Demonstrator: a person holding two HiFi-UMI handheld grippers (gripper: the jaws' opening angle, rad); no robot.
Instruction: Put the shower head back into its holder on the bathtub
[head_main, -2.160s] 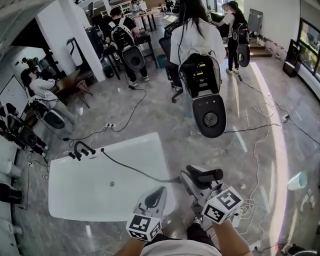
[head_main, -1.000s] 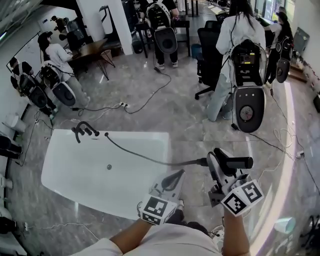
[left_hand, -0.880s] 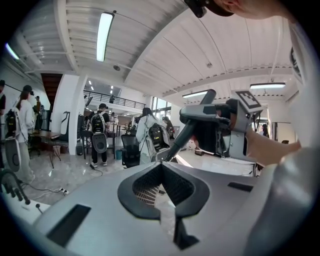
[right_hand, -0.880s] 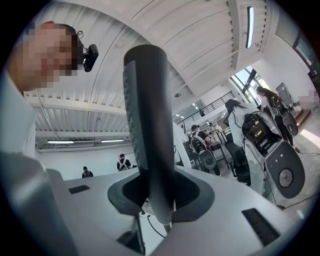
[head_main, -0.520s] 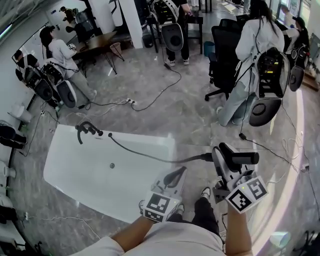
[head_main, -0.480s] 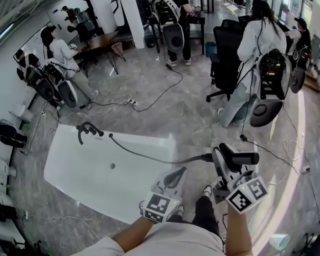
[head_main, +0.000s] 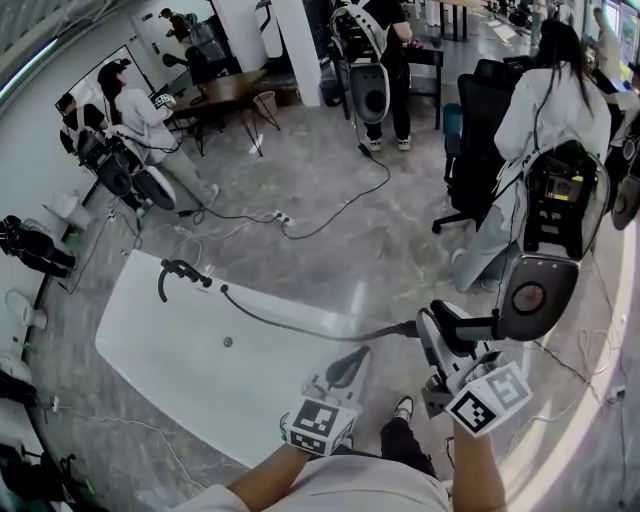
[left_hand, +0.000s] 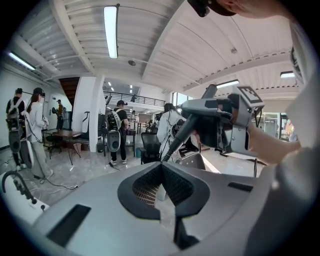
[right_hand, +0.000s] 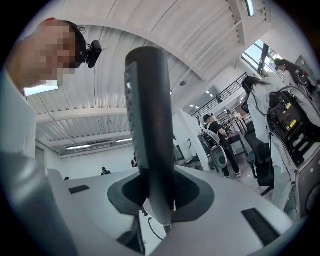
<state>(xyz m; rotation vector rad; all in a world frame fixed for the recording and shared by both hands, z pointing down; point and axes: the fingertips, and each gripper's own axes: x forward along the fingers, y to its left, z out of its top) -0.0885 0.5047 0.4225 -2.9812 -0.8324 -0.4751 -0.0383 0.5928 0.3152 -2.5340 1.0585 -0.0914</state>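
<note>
**Dark-grey shower head in hand, holder not yet reached**

Most of the job is ahead of me. My right gripper (head_main: 441, 347) has the shower head (head_main: 463, 325). Its fingers stand part-way apart and press on the handle from both sides. In the right gripper view the shower head (right_hand: 149, 125) rises straight up out of the fingers, so I judge the hold secure. My left gripper (head_main: 349, 366) carries nothing. In the left gripper view its fingers (left_hand: 150, 186) meet tip to tip with no gap and nothing between them.

The shower head hangs over the floor, past the near right corner of the bathtub (head_main: 150, 350), not above the basin. Its hose (head_main: 300, 327) trails from the handle back across the white tub to the dark tap fittings at the far left end. I take the holder (head_main: 178, 271) to be among those fittings, though I cannot pick out the cradle itself from here. Head and holder are well apart, with the whole length of the tub between them.

Done so far: the head is picked up and firmly gripped. Left to do:

- carry it along the tub to the fittings
- line the handle up with the cradle
- seat it
- let go

The slack hose lying across the basin will need watching, as it could snag or tug the head as I close in.
</note>
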